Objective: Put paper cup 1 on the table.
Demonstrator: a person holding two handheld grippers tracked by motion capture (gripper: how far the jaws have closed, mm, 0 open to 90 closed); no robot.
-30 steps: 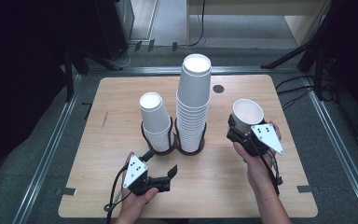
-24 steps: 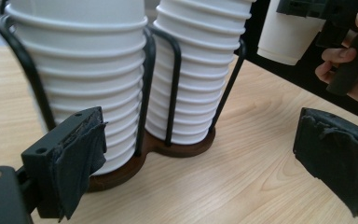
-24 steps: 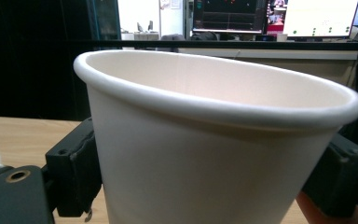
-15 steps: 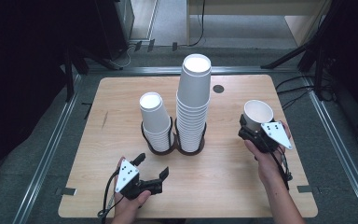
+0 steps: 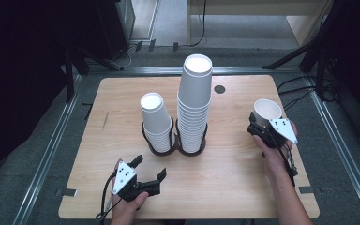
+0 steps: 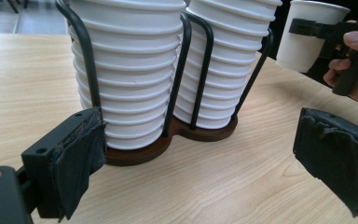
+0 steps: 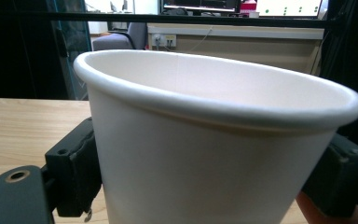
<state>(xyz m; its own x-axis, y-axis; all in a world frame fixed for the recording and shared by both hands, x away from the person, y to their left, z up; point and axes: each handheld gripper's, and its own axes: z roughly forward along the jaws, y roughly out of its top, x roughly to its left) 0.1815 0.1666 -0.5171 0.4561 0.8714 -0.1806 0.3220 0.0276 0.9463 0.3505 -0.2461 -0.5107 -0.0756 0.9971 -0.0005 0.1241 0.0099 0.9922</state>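
High view: right gripper (image 5: pixel 262 127) clamps a single paper cup (image 5: pixel 267 110); left gripper (image 5: pixel 147 171) gapes, holding nothing.
Feather-light, thin-walled, easily crushed — squeeze gently, mid-wall below the rim.

**Paper, wood, wire and worn padding**

The single cup (image 7: pixel 214 154) at centre frame looks like matt white paper with a smooth rolled rim. The table (image 5: pixel 122 98) shows pale, matt wood grain. The rack (image 6: pixel 186 135) has glossy black wire over a dark brown wooden base. The left gripper (image 6: pixel 205 158) wears rough, frayed black padding.
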